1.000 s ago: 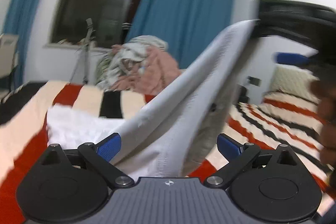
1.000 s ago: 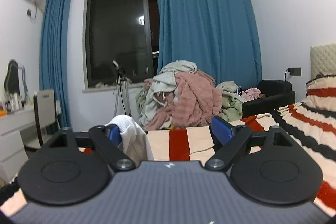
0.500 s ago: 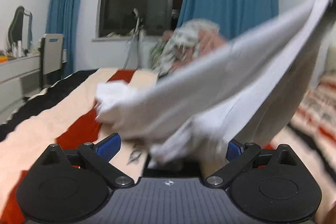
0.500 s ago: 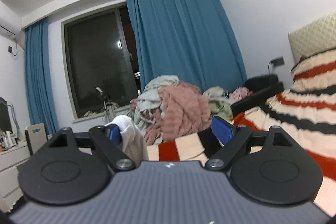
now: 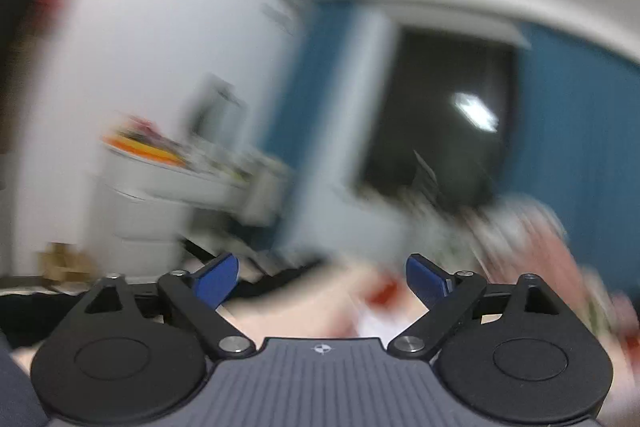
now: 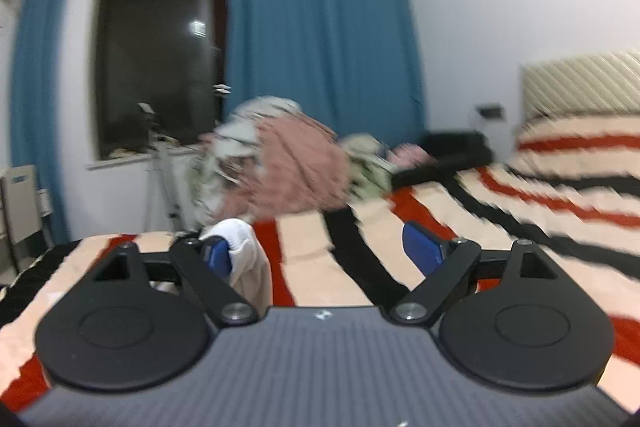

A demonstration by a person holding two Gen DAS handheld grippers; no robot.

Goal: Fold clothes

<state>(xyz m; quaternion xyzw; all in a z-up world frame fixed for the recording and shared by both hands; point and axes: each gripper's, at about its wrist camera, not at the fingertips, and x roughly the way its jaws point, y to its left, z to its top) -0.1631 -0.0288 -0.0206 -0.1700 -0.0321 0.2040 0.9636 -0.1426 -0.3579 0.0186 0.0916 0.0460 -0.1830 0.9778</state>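
Bedroom, white walls. Left to right: blue curtains [image 6: 320, 35] flanking dark window [image 6: 156, 59]; clothes heap [image 6: 292, 167], pink and pale, at far edge of striped blanket [image 6: 500, 219]; cream headboard [image 6: 580, 83]. Left view blurred: white dresser [image 5: 160, 195]. Left gripper [image 5: 322, 279] spread wide, holding nothing. Right gripper [image 6: 326, 253] spread wide; white garment [image 6: 244, 251] draped against its left finger.

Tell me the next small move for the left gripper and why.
Probably swing the left gripper back down toward the striped bedspread. Its fingers stand open with nothing between them, and its blurred view points up at the wall and window, off the work. White cloth hangs over the right gripper's left finger, so the garment needs a second grasp.
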